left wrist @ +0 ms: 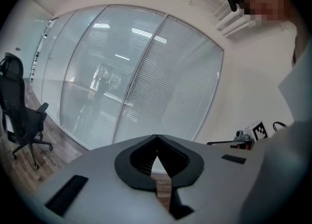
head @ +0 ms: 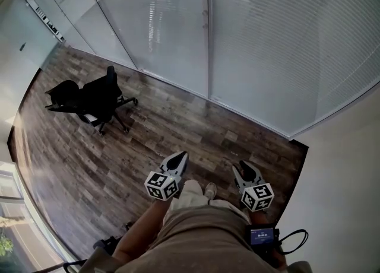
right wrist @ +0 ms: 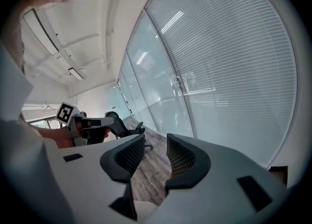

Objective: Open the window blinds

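Left gripper view gives me my left gripper [left wrist: 156,151] with its jaws pressed together at the tips and nothing caught between them. On my right gripper [right wrist: 156,146] the jaws stand apart with an empty gap, and I see only wooden floor [head: 178,126] through it. From the head view, both tools sit side by side in front of my legs, each marker cube nearest my body, and both noses point toward the glazed wall. The window blinds [head: 285,58] hang ahead of me and to the right, slats lowered over the full height of the pane, with a strip of floor between them and either tool. A plain white wall [head: 350,165] meets the blinds on my right. A black office chair [head: 95,100] stands well off to my left, near the glass panels.
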The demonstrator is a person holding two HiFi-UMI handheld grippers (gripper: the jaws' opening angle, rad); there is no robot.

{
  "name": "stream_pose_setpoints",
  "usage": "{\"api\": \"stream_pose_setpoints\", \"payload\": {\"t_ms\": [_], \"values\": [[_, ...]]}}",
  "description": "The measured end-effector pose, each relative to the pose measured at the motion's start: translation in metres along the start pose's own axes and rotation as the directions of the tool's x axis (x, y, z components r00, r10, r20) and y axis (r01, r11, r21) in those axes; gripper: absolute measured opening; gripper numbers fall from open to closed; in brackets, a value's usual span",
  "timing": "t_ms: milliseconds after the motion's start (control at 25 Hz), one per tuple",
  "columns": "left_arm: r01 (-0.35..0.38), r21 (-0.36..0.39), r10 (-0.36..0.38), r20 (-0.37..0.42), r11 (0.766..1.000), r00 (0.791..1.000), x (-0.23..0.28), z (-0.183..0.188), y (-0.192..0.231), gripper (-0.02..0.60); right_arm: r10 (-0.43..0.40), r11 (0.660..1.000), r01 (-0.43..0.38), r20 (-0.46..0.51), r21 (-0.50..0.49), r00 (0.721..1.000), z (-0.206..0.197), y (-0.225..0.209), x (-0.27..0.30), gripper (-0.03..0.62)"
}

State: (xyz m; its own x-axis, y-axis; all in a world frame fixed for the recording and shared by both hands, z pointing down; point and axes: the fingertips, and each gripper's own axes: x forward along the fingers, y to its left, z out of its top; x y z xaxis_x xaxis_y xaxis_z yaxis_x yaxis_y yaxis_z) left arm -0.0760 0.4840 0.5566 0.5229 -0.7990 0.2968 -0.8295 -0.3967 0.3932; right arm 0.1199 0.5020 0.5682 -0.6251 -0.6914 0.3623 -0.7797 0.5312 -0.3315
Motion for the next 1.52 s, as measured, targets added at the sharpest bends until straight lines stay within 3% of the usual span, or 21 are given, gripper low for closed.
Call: {"api": "stream_pose_setpoints", "payload": {"t_ms": [400, 1080, 1520], "values": [[-0.001, -0.008, 0.001, -0.009, 1.000, 1.000, 0.041, 0.022, 0.051, 0.015, 0.006, 1.000, -0.006, -0.018, -0.004, 1.000, 0.020, -0.018, 0.060, 0.133], [0.151, 0.033, -0.148, -0.083, 0.988, 0.986, 0.205, 0.124, 0.153, 0.015, -0.103, 0.994, 0.102, 0.037, 0.034, 0.994, 0.130, -0.088, 0.225, 0.133], [0.203, 0.049, -0.198, -0.092, 0.978, 0.976, 0.258, 0.172, 0.209, 0.015, -0.151, 0.988, 0.149, 0.055, 0.036, 0.987, 0.173, -0.107, 0.299, 0.133]]}}
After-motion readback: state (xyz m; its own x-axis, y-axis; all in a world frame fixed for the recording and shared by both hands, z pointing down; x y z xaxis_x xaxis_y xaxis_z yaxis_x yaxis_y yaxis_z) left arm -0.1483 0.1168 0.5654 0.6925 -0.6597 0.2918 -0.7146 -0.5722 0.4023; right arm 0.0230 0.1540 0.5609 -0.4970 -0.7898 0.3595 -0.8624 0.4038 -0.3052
